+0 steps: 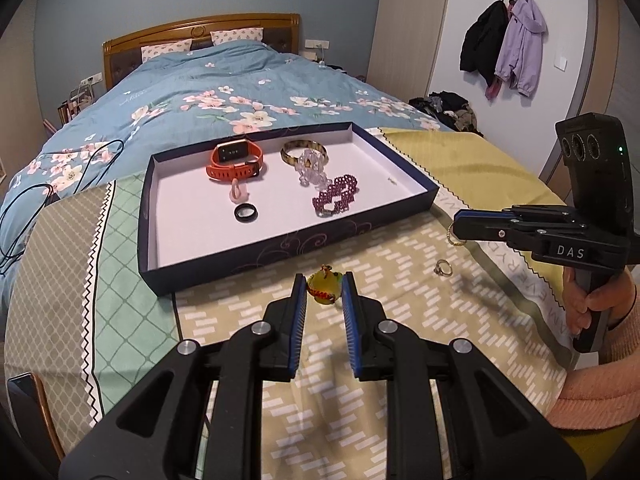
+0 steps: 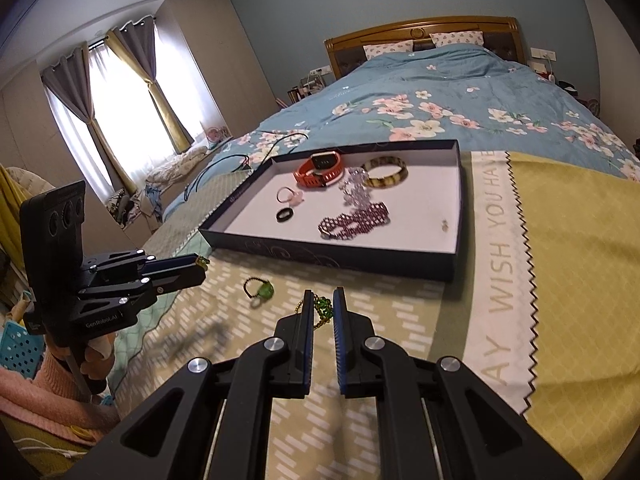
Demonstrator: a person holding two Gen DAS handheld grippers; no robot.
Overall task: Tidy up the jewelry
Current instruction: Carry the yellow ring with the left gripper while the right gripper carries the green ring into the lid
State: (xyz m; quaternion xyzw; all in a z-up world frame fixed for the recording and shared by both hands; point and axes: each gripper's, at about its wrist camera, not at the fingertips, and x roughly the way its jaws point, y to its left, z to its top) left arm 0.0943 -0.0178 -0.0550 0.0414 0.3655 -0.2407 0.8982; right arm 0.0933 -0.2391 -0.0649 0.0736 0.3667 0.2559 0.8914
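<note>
A dark blue tray [image 1: 256, 254] [image 2: 332, 258] with a white floor holds an orange watch [image 1: 234, 160], a tortoiseshell bangle [image 1: 304, 151], a clear bead bracelet [image 1: 310, 170], a purple bead bracelet [image 1: 336, 200], a black ring [image 1: 245, 213] and a pink ring [image 1: 237, 192]. My left gripper [image 1: 325, 290] is shut on a yellow-green pendant with red cord [image 1: 324, 289]. My right gripper [image 2: 321, 306] [image 1: 454, 227] is shut on a gold chain with green beads [image 2: 322, 309]. A gold ring [image 1: 443, 268] and a green-stone ring [image 2: 259, 290] lie on the cloth.
The tray sits on patterned cloths [image 1: 400, 320] spread over a bed with a blue floral duvet [image 1: 240, 92]. Black cables [image 1: 52, 184] lie at the left of the bed. A yellow cloth [image 2: 580, 260] covers the right side. Coats [image 1: 504, 44] hang on the wall.
</note>
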